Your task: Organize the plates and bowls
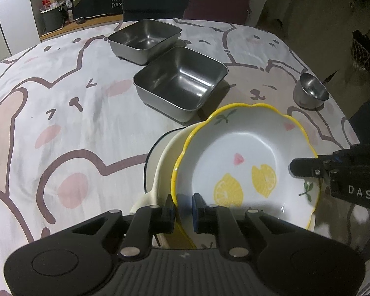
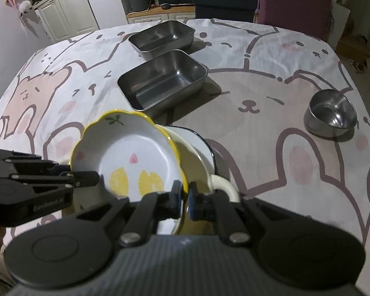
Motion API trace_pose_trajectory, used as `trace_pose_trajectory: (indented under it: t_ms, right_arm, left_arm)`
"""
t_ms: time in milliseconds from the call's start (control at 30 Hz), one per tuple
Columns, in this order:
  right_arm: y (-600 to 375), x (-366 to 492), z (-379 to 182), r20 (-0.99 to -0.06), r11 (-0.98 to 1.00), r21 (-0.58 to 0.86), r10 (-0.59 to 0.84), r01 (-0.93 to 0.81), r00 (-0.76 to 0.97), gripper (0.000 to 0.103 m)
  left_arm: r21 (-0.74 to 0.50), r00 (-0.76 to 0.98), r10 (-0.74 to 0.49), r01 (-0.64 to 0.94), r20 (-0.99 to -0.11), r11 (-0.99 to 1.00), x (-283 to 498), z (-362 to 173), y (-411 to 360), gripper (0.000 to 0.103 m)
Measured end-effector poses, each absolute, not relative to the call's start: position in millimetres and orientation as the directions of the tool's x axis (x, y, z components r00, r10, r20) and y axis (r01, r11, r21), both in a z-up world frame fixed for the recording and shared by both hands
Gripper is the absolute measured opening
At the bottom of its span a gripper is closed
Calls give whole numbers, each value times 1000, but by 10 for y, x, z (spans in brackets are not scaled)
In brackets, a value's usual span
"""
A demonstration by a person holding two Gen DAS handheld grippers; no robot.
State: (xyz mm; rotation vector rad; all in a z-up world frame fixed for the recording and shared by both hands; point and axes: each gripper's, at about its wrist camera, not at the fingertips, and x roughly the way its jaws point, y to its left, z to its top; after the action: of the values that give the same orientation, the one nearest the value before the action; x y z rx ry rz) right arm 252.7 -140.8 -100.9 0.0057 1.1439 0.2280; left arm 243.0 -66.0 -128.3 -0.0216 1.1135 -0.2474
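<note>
Lemon plate [image 1: 244, 157] is held tilted above the surface [image 1: 61, 123], pinched at opp. rim edges by left gripper [image 1: 183, 209] & right gripper [image 2: 184, 201], fingers narrow. Cream bowl [image 1: 160, 162] sits just behind; steel trays [image 1: 180, 81] well apart.

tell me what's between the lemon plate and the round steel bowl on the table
Nothing stands there: only bare bear-print tablecloth lies between the lemon plate and the round steel bowl. The right wrist view shows the stretch most openly; the left wrist view agrees.
</note>
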Motion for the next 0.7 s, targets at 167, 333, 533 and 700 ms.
trace_pose_trajectory:
  t_ms: [167, 333, 533, 700]
  right_arm:
    - [-1417, 2525, -1024, -904, 975, 120, 186, -190, 385, 7]
    - [-1401, 2530, -1029, -906, 975, 109, 178, -195, 384, 8]
    - [-1389, 2527, -1061, -911, 975, 97, 168, -201, 375, 8]
    - [-1390, 2532, -1069, -915, 974, 96, 167, -203, 368, 9]
  left_arm:
    - [-140, 408, -213, 201, -888, 969, 2397, -1298, -663, 16]
    - [-133, 406, -209, 208, -890, 969, 2391, -1305, -677, 16]
    - [-131, 404, -210, 214, -890, 968, 2387, -1312, -682, 16]
    - [-141, 400, -218, 213, -890, 967, 2382, -1319, -678, 15]
